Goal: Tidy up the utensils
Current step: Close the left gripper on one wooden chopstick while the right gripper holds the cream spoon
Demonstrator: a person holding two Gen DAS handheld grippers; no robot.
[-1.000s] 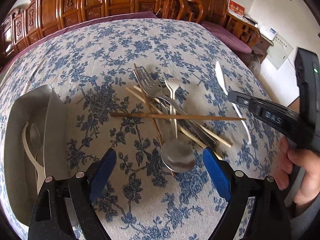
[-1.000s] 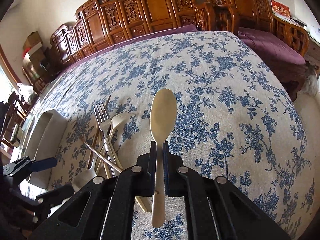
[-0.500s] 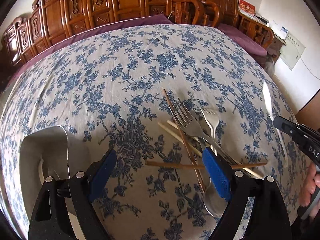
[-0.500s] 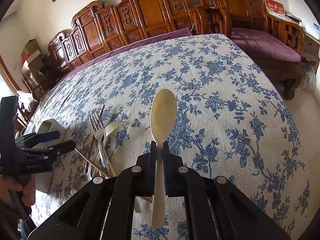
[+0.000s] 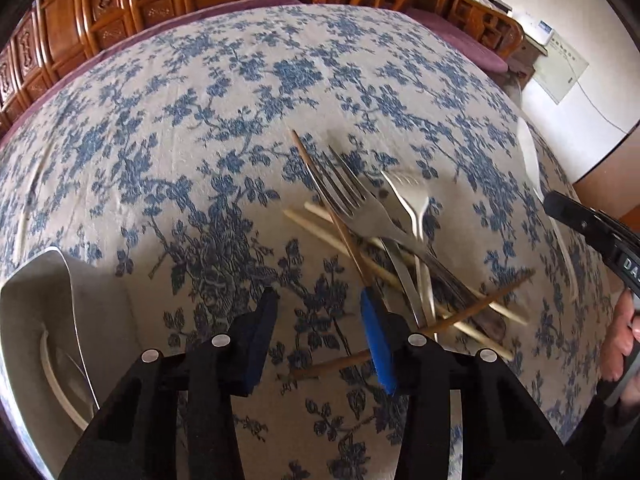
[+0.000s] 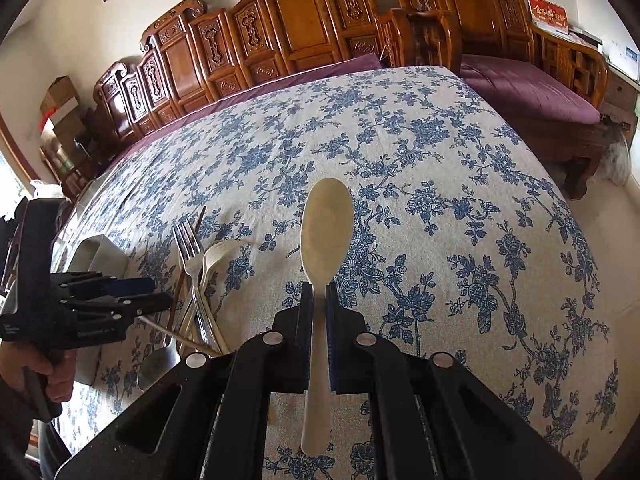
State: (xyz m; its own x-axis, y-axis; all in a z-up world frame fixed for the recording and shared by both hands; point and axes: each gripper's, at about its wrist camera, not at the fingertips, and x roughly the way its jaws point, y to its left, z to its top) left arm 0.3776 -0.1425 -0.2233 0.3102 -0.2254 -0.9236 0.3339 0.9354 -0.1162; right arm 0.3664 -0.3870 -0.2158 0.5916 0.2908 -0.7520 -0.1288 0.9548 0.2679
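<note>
Cream plastic spoon [image 6: 326, 236] sat clamped by its neck in the right gripper [image 6: 319, 336], light and stiff, above the floral tablecloth [image 6: 440, 184]. The left gripper [image 5: 318, 332], jaws just closing and still empty, hung over a thin brown wooden chopstick [image 5: 472, 312] in the utensil pile; slippery, best pinched mid-shaft.

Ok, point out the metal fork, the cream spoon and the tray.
metal fork [image 5: 352, 200], left wrist view, base of its tines.
cream spoon [image 6: 326, 228], right wrist view, middle of its bowl.
tray [image 5: 36, 292], left wrist view, its near rim.
</note>
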